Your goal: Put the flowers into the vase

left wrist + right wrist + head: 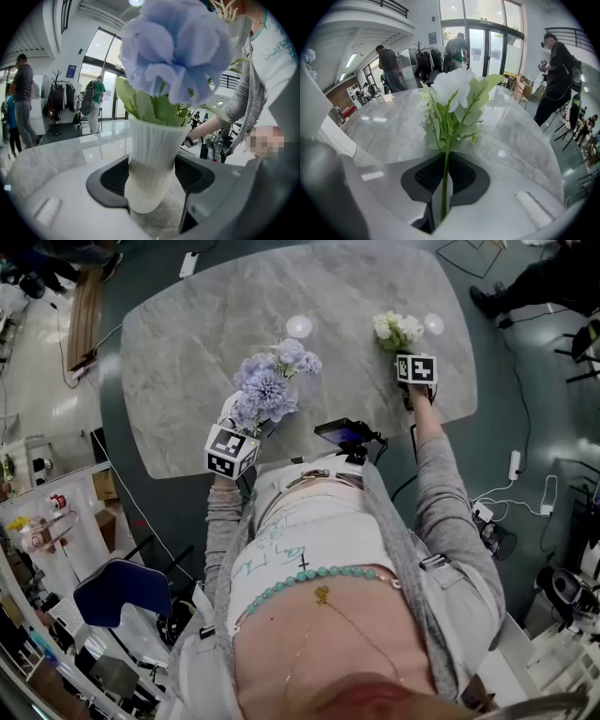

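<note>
Squeezing the ribbed white vase (155,145) is the left gripper (152,177); the right gripper (445,177) is pinching a white flower (457,89) by its stem.

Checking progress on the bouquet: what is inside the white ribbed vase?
Pale blue flowers and green leaves rise from the vase mouth. Its opaque wall hides their stems. The white flowers are outside it, in the right claw.

One vase (154,164), two flower bunches (272,385) (394,329)
</note>
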{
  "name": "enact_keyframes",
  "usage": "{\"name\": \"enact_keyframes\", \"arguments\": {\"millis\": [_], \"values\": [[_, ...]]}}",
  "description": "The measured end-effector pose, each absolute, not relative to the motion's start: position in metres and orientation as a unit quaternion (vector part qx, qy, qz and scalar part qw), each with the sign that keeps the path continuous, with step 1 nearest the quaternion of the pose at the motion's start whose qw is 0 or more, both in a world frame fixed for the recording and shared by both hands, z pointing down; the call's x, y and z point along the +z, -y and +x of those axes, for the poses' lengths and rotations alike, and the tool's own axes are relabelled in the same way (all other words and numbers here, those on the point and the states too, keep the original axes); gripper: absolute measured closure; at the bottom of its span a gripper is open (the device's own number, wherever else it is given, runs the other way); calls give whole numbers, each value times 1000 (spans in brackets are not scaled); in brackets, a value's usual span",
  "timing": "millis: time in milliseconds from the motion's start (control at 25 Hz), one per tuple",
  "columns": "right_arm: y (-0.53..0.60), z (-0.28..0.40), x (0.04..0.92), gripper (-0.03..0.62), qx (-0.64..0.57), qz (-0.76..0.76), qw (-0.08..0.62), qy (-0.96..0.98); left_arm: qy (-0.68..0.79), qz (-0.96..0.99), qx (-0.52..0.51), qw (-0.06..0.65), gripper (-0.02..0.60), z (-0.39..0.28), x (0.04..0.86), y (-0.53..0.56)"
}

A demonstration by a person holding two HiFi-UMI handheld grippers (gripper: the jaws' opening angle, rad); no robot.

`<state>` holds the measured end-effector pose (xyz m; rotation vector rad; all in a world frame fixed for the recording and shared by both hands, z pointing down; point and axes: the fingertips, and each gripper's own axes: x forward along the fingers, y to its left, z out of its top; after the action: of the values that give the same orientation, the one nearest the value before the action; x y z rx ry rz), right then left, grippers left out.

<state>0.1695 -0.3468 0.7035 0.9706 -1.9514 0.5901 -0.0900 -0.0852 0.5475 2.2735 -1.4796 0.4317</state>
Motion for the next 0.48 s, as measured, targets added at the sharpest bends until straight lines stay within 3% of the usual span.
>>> {"name": "enact_keyframes", "arguments": {"millis": [480], "values": [[345,142,665,549,225,387,367,815,526,813,155,197,268,-91,546,86]]}}
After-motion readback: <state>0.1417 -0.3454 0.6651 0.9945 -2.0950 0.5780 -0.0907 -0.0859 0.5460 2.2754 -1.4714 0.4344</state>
